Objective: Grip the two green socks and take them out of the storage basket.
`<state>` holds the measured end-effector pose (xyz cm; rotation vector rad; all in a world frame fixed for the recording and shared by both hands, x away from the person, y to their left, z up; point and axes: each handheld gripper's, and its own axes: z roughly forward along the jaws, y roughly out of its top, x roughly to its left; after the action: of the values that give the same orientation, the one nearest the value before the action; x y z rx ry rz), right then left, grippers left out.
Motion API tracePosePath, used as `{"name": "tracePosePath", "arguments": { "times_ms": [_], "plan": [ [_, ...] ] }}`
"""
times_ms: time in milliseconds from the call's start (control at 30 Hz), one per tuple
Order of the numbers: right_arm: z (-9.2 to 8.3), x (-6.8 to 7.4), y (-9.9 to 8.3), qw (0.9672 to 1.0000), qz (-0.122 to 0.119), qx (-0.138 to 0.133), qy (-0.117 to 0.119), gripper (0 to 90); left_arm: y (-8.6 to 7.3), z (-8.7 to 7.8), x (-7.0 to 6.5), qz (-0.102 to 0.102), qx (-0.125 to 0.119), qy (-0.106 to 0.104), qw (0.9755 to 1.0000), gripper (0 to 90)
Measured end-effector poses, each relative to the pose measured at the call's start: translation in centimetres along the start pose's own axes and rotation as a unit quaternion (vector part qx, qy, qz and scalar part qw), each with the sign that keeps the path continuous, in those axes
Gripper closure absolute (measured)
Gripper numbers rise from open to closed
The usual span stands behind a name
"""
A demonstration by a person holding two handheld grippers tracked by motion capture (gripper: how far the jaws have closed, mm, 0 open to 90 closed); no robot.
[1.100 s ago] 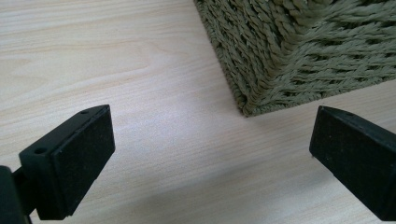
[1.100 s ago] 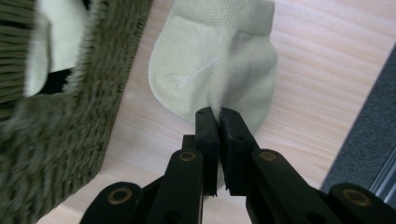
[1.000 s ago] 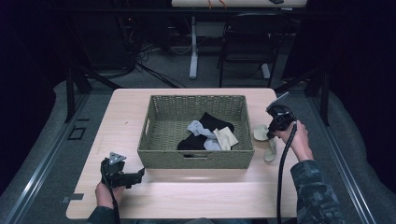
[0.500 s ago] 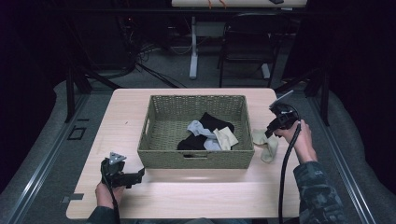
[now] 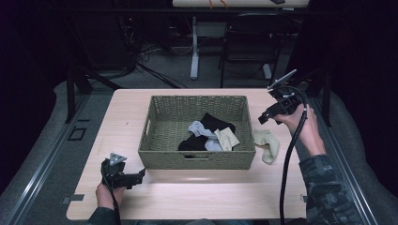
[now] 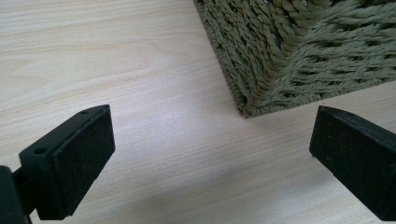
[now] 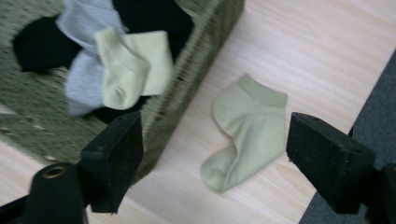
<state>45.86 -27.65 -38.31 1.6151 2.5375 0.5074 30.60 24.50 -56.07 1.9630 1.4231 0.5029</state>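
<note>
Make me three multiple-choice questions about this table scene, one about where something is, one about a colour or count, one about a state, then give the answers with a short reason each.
1. Where does the loose sock lie?
A. in the basket
B. on the table, right of the basket
C. on the floor

2. What colour is that sock?
A. pale green
B. red
C. black

3. How stands the right gripper?
A. shut on the sock
B. shut on the basket rim
C. open, holding nothing

Answers: B, the sock rests on bare table beside the basket's right wall. A, the right gripper view shows it pale green. C, its jaws stand wide apart above the sock without touching it.
</note>
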Motion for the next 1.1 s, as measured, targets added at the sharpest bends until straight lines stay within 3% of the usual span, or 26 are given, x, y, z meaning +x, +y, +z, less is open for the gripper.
{"name": "tracePosePath", "arguments": {
  "times_ms": [200, 433, 767, 1100],
  "plan": [
    [-1.2, 2.8, 1.7, 0.9992, -0.037, -0.013, 0.004, 12.3, 0.0, 0.0, 0.0, 0.0, 0.0, 0.0, 1.0, 0.0],
    [-0.7, 5.6, 3.6, 0.9973, -0.071, -0.013, 0.013, 5.7, 0.0, 0.0, 0.0, 0.0, -0.001, -0.001, 1.0, 0.0],
    [1.9, 8.6, 5.1, 0.9956, -0.089, -0.002, 0.028, 5.8, 0.0, 0.0, 0.0, 0.0, -0.001, -0.002, 1.0, 0.0],
    [6.1, 9.6, 5.7, 0.9939, -0.099, 0.029, 0.041, 11.4, 0.0, 0.0, 0.0, 0.0, -0.001, -0.002, 1.0, 0.0]
  ]
}}
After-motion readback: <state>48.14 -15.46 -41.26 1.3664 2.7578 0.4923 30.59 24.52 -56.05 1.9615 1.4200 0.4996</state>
